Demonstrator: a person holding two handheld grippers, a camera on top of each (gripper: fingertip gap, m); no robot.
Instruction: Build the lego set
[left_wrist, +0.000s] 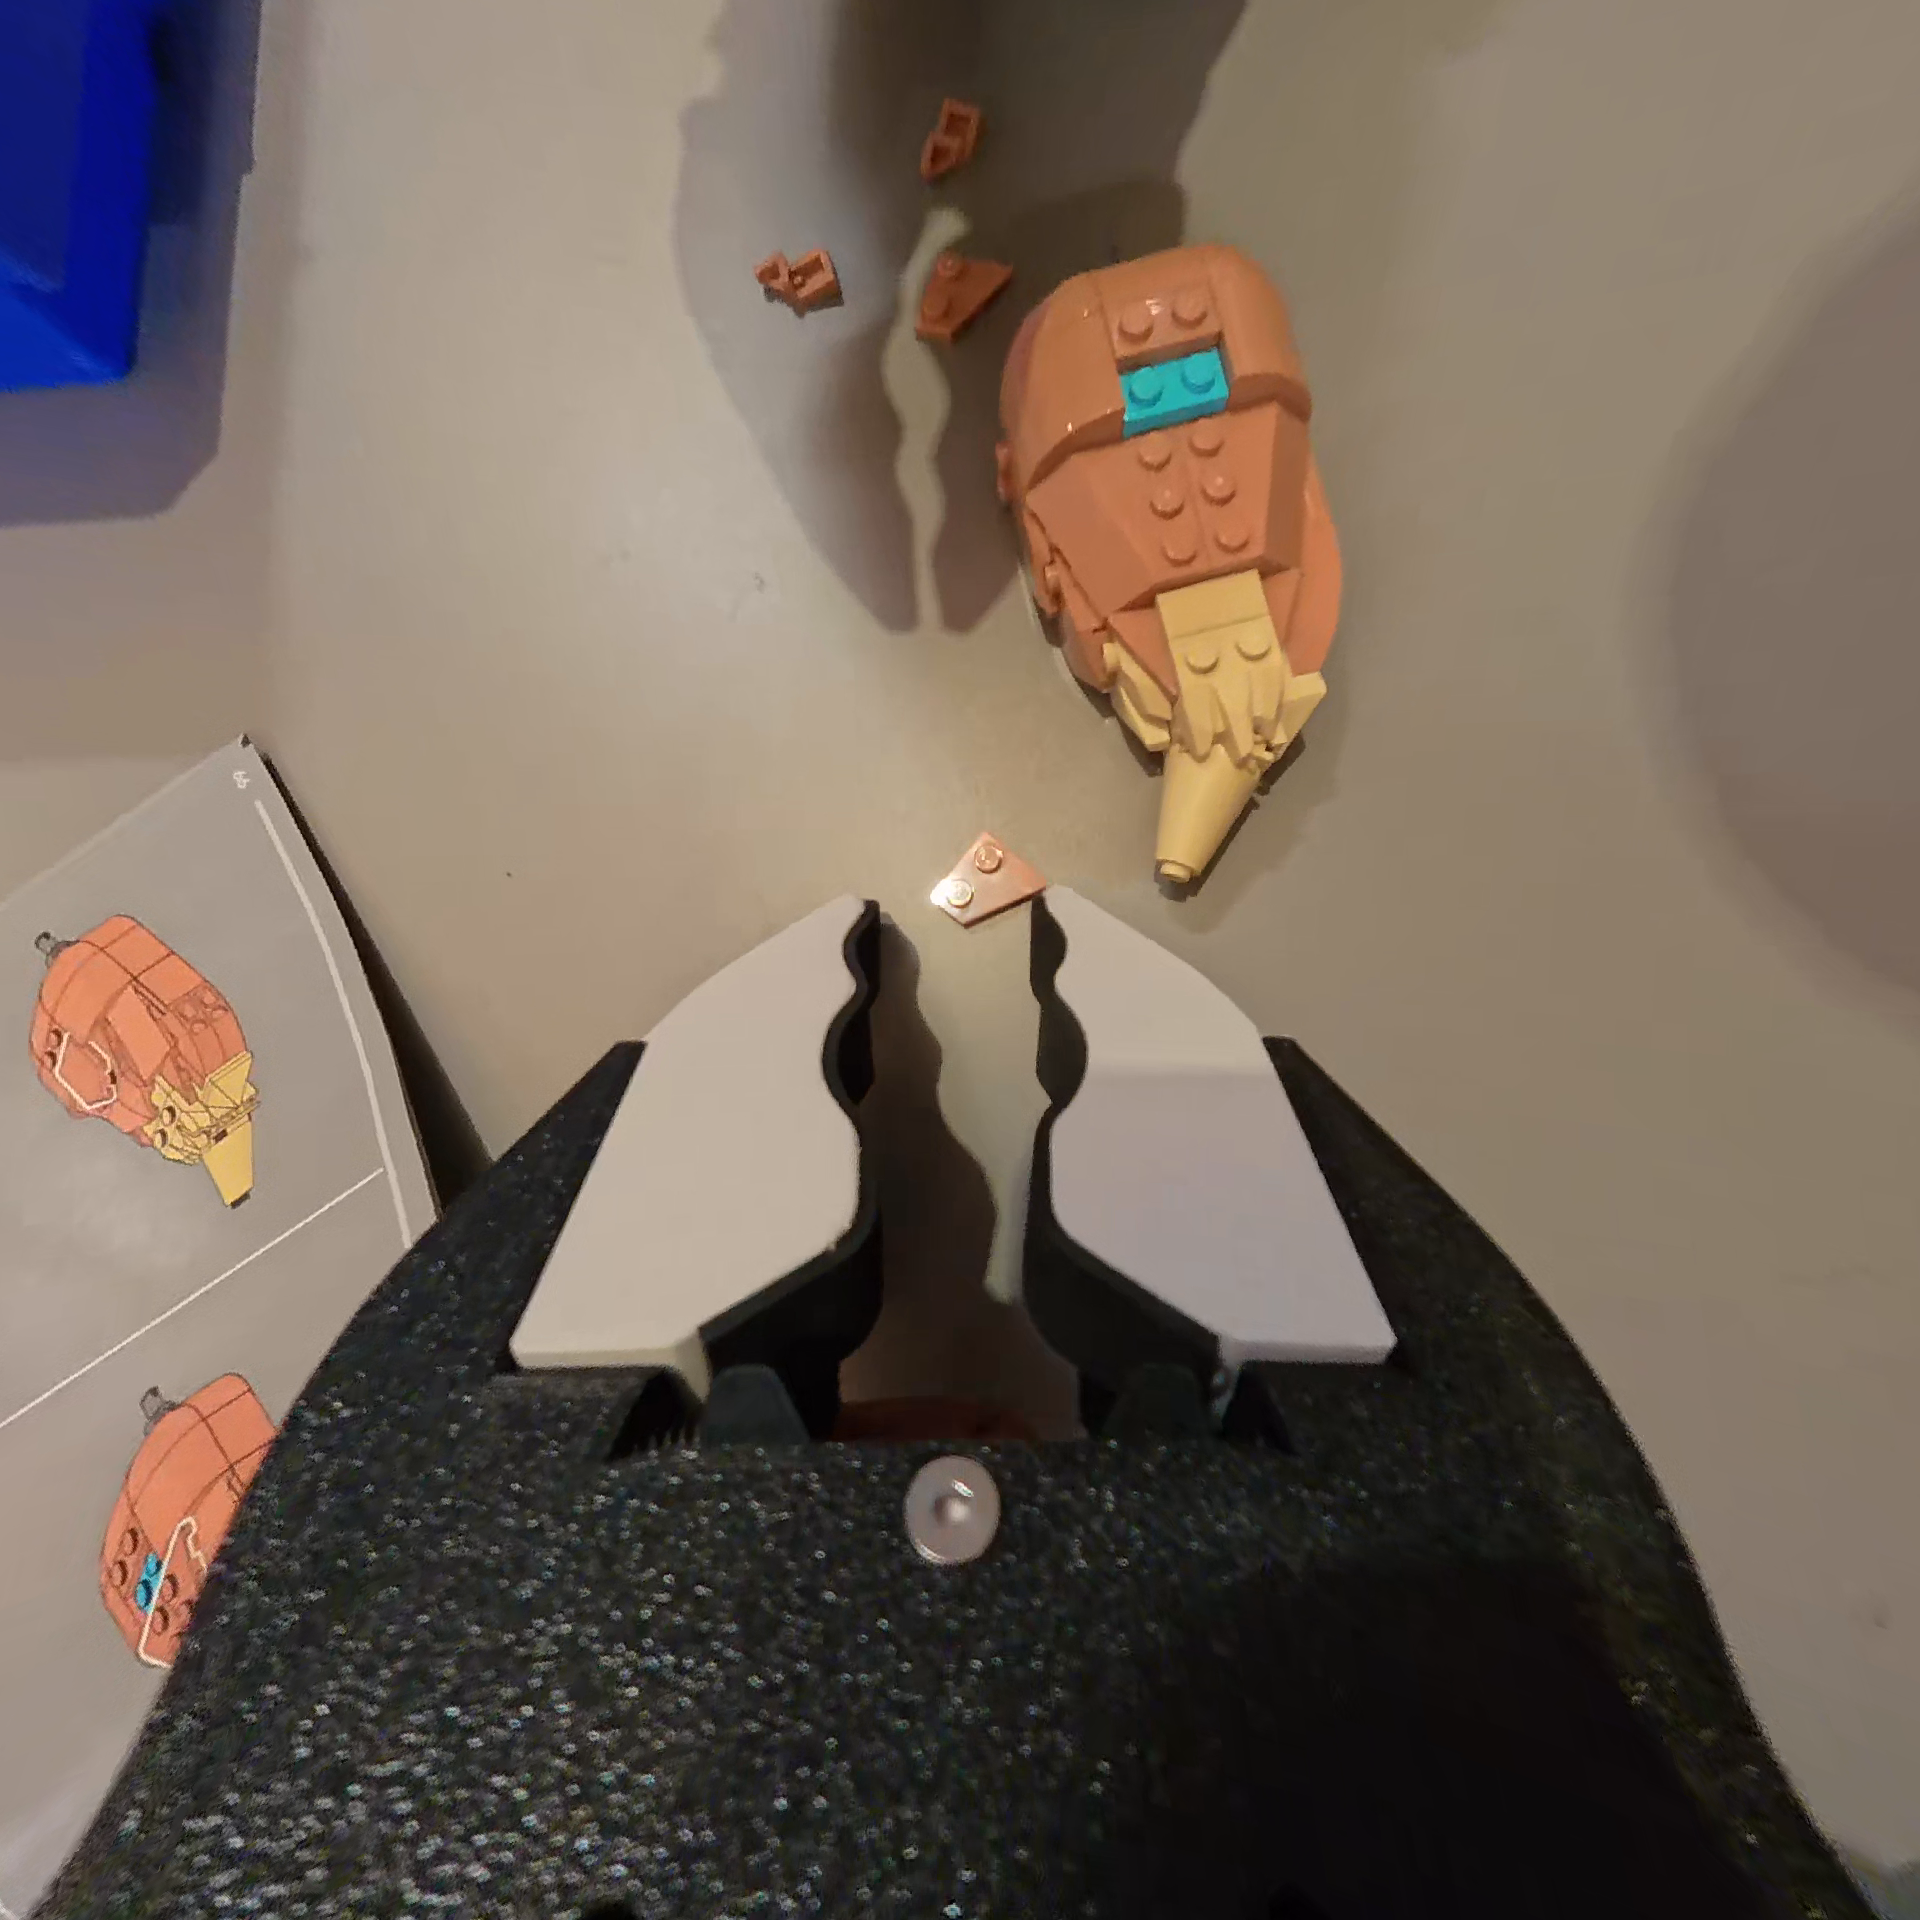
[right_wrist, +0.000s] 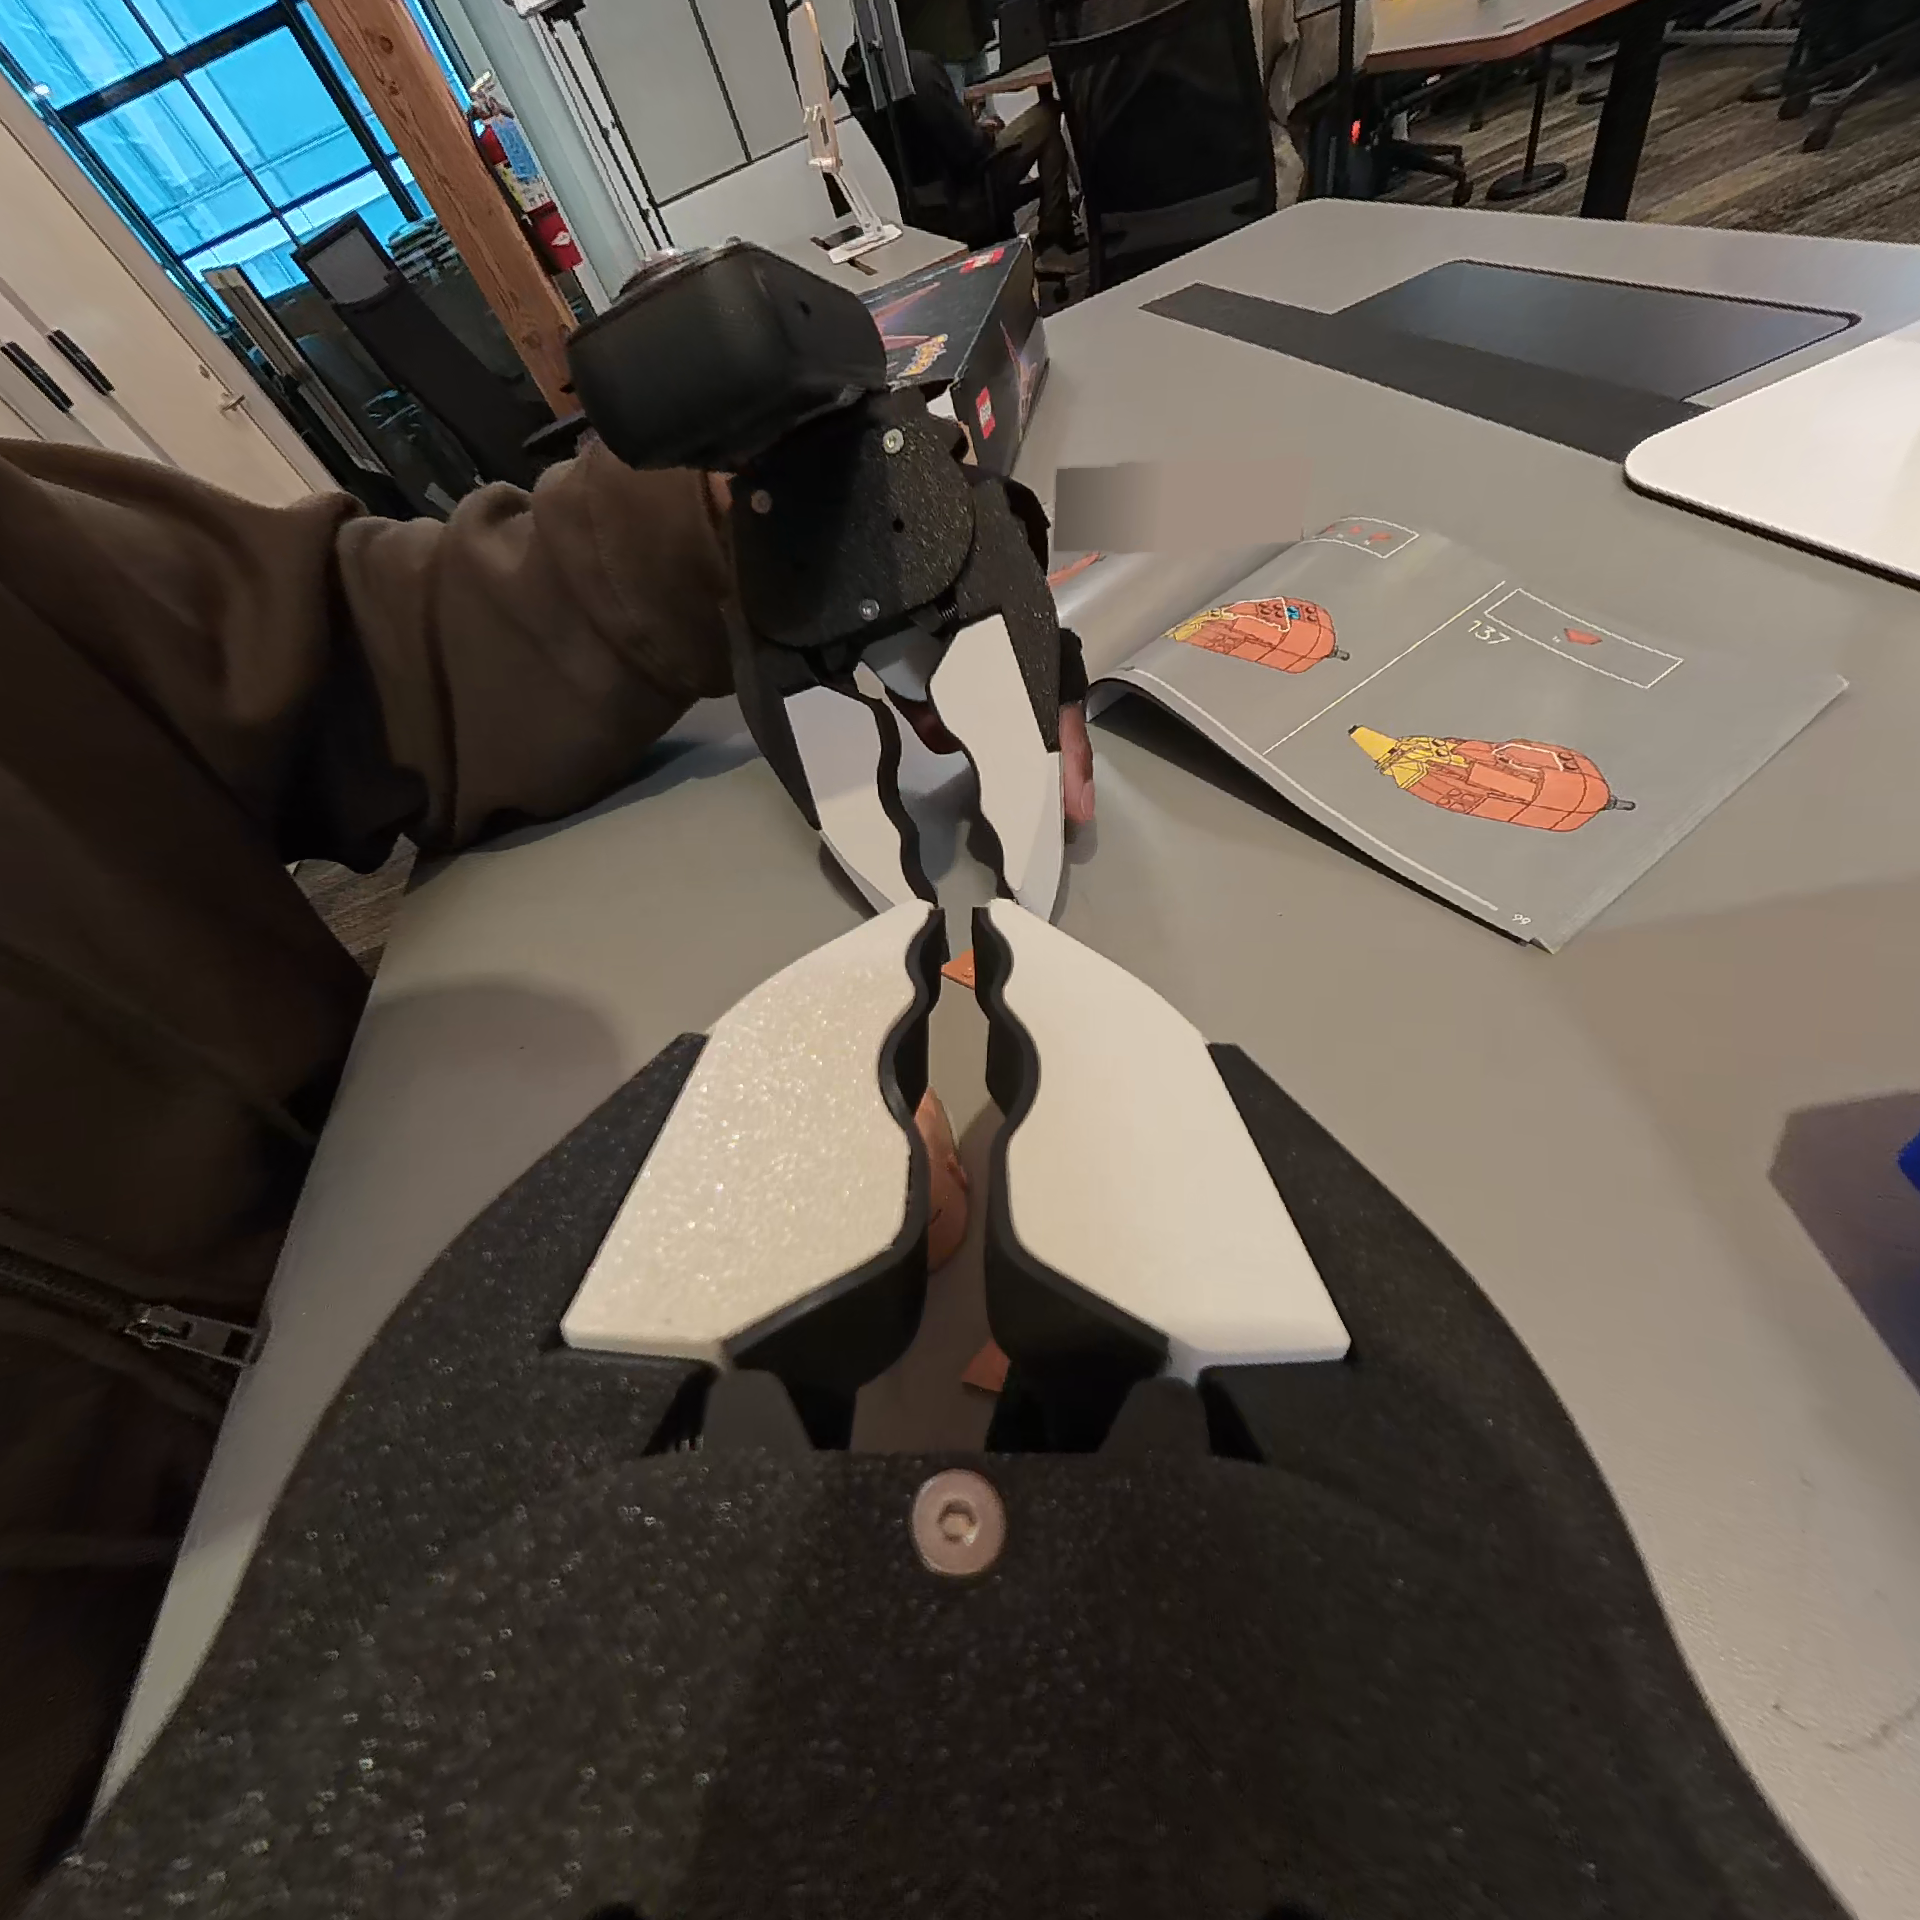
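Left gripper (left_wrist: 954, 914): spread, wedge plate (left_wrist: 982, 880) just ahead, untouched.
Right gripper (right_wrist: 958, 914): narrowly parted, empty.
Left view only: model (left_wrist: 1164, 488) ahead-right on worktop (left_wrist: 623, 520).
Right view only: open manual (right_wrist: 1455, 717).

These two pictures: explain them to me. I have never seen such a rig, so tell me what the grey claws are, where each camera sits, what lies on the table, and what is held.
No robot here: a person holds a hand-operated gripper in each hand, each with a camera looking along its two grey fingers.

The left wrist view looks down past the left gripper at the grey table. There lie a half-built orange model, a small orange plate just beyond the fingers, more loose pieces and the instruction booklet.

The right wrist view shows the right gripper facing the left one. Both stand slightly open and hold nothing.
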